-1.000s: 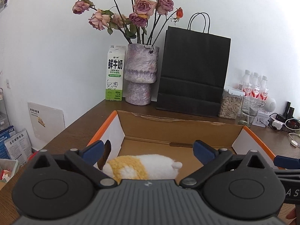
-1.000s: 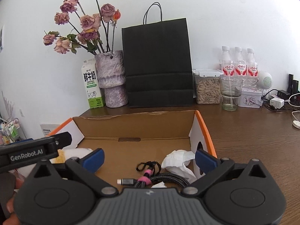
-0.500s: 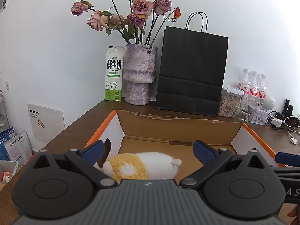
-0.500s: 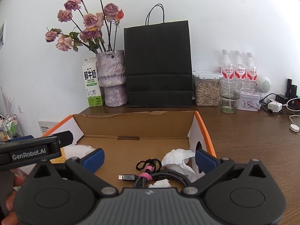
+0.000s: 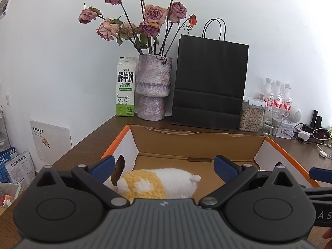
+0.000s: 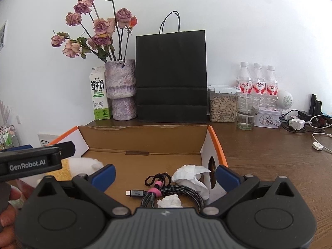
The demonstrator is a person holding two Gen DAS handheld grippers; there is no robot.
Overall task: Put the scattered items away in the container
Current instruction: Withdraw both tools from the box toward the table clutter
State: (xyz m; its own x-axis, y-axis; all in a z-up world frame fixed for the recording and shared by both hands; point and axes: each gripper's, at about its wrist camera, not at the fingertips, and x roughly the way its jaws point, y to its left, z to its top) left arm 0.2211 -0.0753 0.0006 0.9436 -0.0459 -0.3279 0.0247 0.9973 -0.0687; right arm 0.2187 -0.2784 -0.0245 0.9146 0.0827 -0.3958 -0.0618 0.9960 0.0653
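**Both grippers lift back from a filled box**

Over the last second little shifts: in both wrist views the box and its contents sit a touch lower and nearer in the frame, and the wall items rise, so both tools seem to be drawing back and up slightly. Nothing inside the box moves. That suggests the placing is finished and the tidying is near its end, unless more items lie out of view.

The left gripper (image 5: 164, 167) is released, its blue fingers wide apart with nothing between them. Below it, at lower centre of the frame, the yellow-and-white plush toy (image 5: 157, 183) lies on the floor of the cardboard box (image 5: 195, 139), close to the box's left wall.

The right gripper (image 6: 165, 175) is likewise spread and empty. Its view adds what the left one hides: a braided cable (image 6: 166, 194) with a pink tie, and crumpled tissue (image 6: 191, 176), both resting in the right half of the box at lower centre. It also shows the left gripper from the side at the left edge, with fingertips of a hand (image 6: 8, 213) at lower left.

The wooden table (image 6: 269, 155) at the right of the frame shows no loose items near the box.
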